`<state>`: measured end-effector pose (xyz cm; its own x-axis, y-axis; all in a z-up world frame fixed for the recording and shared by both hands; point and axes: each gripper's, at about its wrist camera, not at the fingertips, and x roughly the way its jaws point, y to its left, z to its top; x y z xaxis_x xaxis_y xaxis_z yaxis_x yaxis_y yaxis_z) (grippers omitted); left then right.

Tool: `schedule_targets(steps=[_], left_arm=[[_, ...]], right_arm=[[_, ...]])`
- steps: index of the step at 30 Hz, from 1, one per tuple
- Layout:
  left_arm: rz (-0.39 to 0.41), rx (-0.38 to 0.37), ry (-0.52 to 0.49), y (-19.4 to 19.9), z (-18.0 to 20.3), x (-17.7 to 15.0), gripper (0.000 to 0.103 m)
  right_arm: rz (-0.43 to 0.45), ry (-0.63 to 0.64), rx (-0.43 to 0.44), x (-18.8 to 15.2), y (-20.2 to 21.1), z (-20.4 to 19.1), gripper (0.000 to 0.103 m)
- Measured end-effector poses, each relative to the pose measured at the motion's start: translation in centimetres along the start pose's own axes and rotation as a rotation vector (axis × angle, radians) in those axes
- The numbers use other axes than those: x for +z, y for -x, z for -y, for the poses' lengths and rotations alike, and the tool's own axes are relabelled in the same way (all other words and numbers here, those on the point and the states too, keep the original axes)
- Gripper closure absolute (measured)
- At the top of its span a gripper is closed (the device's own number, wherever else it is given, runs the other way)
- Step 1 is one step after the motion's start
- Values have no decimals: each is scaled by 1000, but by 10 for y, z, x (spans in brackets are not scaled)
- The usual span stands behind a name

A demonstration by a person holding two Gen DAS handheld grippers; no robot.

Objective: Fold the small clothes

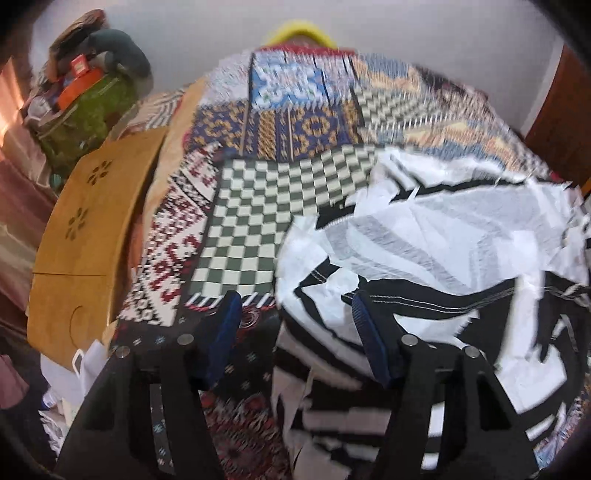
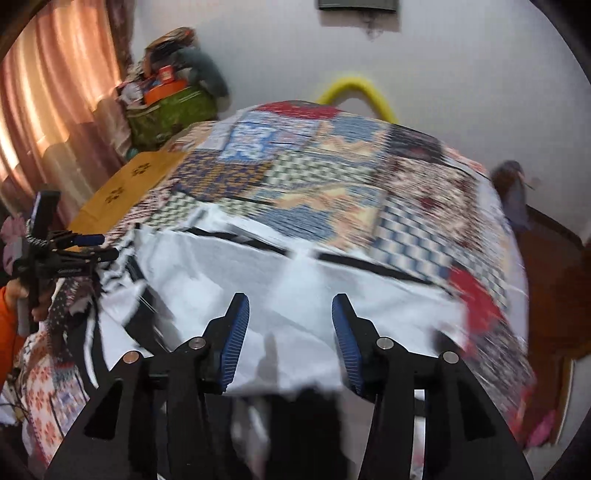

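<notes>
Patchwork bedspread (image 2: 332,177); crumpled, seemingly black-and-white garment (image 1: 424,240)

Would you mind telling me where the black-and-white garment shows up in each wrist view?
Left wrist: black-and-white garment fills lower right, beyond the right-hand finger.
Right wrist: it lies across the centre, ahead of both fingers.
Shared landmark: yellow hoop at the patchwork cover's far edge.

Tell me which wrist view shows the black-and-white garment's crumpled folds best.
The left wrist view: the black-and-white patterned fabric garment fills its right half, with creases and stitched seams readable. The right wrist view shows it mostly as a blurred white sheet with black stripes.
</notes>
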<state>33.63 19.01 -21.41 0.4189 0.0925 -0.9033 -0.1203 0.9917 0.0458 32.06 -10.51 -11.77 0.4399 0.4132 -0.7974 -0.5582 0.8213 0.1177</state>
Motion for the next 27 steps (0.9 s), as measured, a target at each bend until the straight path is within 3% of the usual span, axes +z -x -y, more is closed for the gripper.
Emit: schedule_targets(steps=[4, 6, 8, 10, 14, 21, 27], left_arm=[[-76, 11, -3, -28, 6, 0, 41], [-102, -29, 50, -34, 3, -2, 51], [-109, -75, 80, -35, 4, -3, 76], [-106, -44, 79, -33, 7, -3, 97], [-77, -11, 68, -22, 13, -3, 100], [95, 9, 79, 36, -2, 31, 100], [115, 21, 145, 35, -24, 59, 100]], right_arm=[[3, -50, -84, -23, 18, 38, 57], [-1, -64, -120, -32, 23, 54, 55], [-13, -72, -138, -40, 21, 65, 53], [-32, -74, -163, -44, 15, 72, 53], [-10, -71, -144, -43, 3, 76, 54], [-72, -60, -104, -49, -23, 73, 54], [-89, -81, -78, -56, -28, 76, 54]])
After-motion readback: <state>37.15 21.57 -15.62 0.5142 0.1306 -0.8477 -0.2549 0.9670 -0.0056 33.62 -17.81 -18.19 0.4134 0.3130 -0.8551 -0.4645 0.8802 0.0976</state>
